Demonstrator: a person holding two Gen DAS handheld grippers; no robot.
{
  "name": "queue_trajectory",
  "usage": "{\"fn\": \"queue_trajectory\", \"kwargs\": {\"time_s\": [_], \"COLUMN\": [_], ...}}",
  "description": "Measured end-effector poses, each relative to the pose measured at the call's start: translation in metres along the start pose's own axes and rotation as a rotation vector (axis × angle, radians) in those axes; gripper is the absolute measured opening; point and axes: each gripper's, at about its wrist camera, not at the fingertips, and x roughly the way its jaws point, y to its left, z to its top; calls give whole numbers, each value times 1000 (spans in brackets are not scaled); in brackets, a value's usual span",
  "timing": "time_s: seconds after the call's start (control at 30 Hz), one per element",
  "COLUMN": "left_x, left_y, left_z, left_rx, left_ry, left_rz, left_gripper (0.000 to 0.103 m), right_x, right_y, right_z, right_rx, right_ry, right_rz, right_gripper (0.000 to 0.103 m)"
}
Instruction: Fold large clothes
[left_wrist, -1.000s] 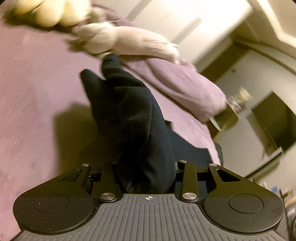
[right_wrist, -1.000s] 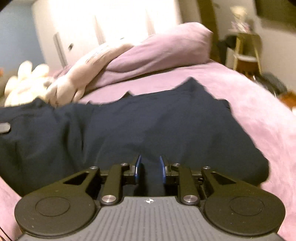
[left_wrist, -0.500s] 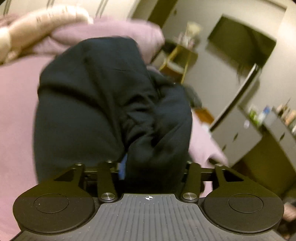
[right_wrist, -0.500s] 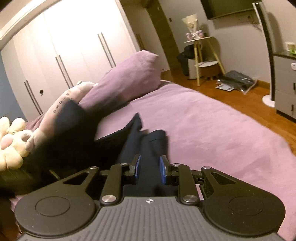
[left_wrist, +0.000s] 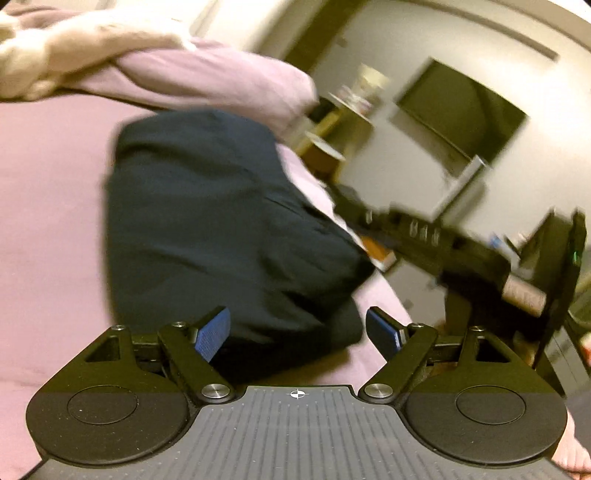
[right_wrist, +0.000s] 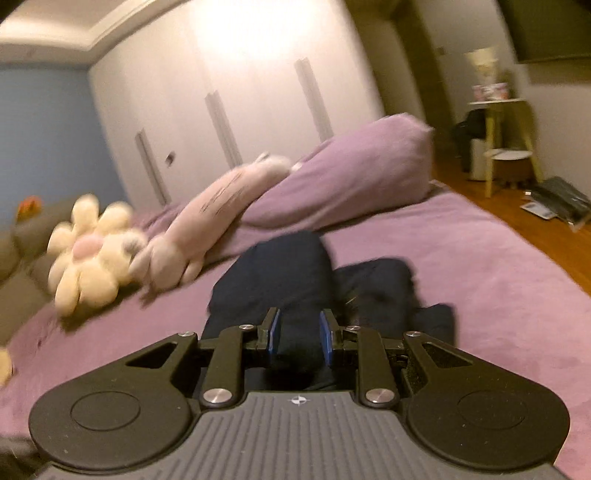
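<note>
Dark navy garment (left_wrist: 221, 229) lying bunched on a purple bed (left_wrist: 48, 221), a handheld gripper at each side.

The left gripper (left_wrist: 297, 330) is opening – its blue fingers (left_wrist: 212, 332) spread apart, pressing nothing, the garment's near edge between them. The right gripper (right_wrist: 297, 334) has its fingers clenched on a fold of the garment. Behind it lie a purple pillow (right_wrist: 351, 173) and plush toys (right_wrist: 96, 243).

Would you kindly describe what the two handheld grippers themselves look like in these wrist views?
Both look alike. The left gripper and right gripper each have a grey ribbed body with a small white crosshair mark, two black rounded lobes bearing circular recesses, black linkage arms with silver pivot screws, and fingers faced with blue textured pads. No cables or sleeves show.
</note>
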Motion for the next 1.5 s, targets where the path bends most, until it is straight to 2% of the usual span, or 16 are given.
{"fn": "queue_trajectory", "kwargs": {"time_s": [0.07, 0.17, 0.27, 0.33, 0.47, 0.5, 0.57, 0.67, 0.73, 0.8, 1.0, 1.1, 1.2, 1.33, 1.4, 1.5], "left_x": [-6, -17, -11, -11, 2, 5, 7, 8, 5, 2, 9, 12, 15, 37, 51, 82], "left_y": [13, 34, 45, 50, 54, 55, 58, 65, 70, 76, 99, 111, 121, 120, 116, 99], "left_z": [1, -3, -4, -6, -4, -4, -6, -4, -2, 1, 26, 42, 54, 72, 78, 89], "left_rx": [-55, -147, -220, -245, -244, -242, -253, -276, -281, -301, -327, -371, -408, -390, -380, -351], "left_ry": [-17, -32, -25, -15, 22, 41, 66, 57, 37, 5, -18, -74, -122, -156, -150, -152], "left_rz": [42, 88, 170, 194, 190, 185, 144, 78, 93, 159, 436, 486, 521, 569, 575, 547], "left_gripper": [85, 85, 85, 85, 85, 85, 85, 85, 85, 85, 86, 86, 87, 88, 88, 88], "right_x": [6, 20, 34, 35, 37, 33, 23, 5, 2, 8, 68, 124, 171, 217, 226, 219], "right_y": [10, 16, 11, 6, -5, -3, 0, 3, 8, 19, 77, 102, 108, 95, 74, 16], "right_z": [-6, -17, -35, -46, -65, -65, -58, -40, -27, -16, 6, 17, 19, 4, 4, 10], "right_rx": [-46, -169, -204, -233, -196, -200, -199, -149, -150, -183, -390, -466, -514, -639, -600, -355], "right_ry": [26, 59, 112, 107, 61, 48, 31, -7, -29, -43, -34, 30, 73, 89, 80, 80], "right_rz": [-23, -157, -233, -259, -246, -237, -227, -195, -189, -192, -124, -132, -144, -237, -309, -394], "right_gripper": [23, 23, 25, 26, 26, 29, 34, 43, 46, 46, 45, 34, 33, 33, 33, 33]}}
